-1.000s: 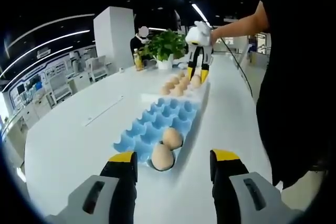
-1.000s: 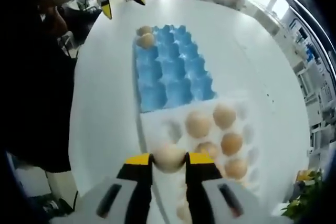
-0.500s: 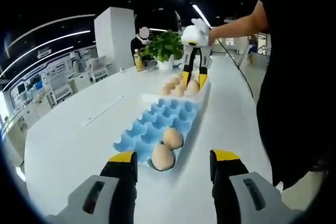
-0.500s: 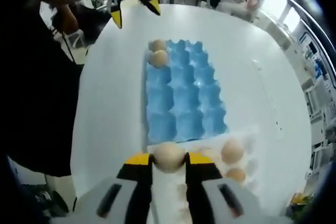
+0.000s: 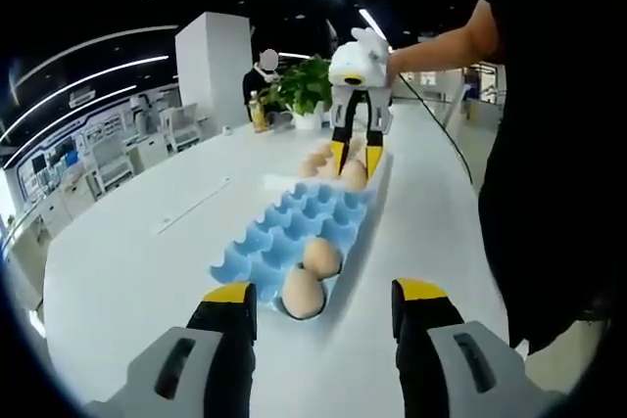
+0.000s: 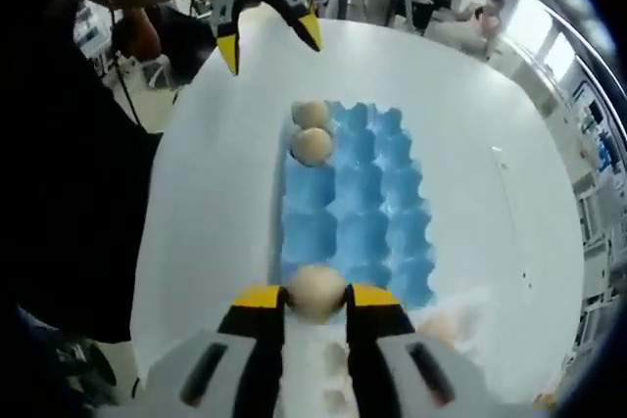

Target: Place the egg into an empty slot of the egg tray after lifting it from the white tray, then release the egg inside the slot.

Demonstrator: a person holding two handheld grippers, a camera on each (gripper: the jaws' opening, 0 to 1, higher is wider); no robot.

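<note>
one egg (image 6: 315, 291) is sitting clamped between the jaws of the right gripper (image 6: 315, 298), up in the air over the near edge of the blue egg tray (image 6: 358, 212). the carrying step is going on, i think. next it needs lowering into an empty slot, then letting go. the left gripper (image 5: 323, 302) is waiting with jaws apart, holding nothing, near two eggs (image 5: 312, 275) already in the tray.

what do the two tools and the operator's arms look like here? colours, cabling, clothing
Both tools, left tool and right tool, have grey bodies with a dark slot and yellow-capped black tips. Seen from outside, the right one carries a white housing. A thin dark cable trails behind it. The person wears a black short-sleeved top.
</note>
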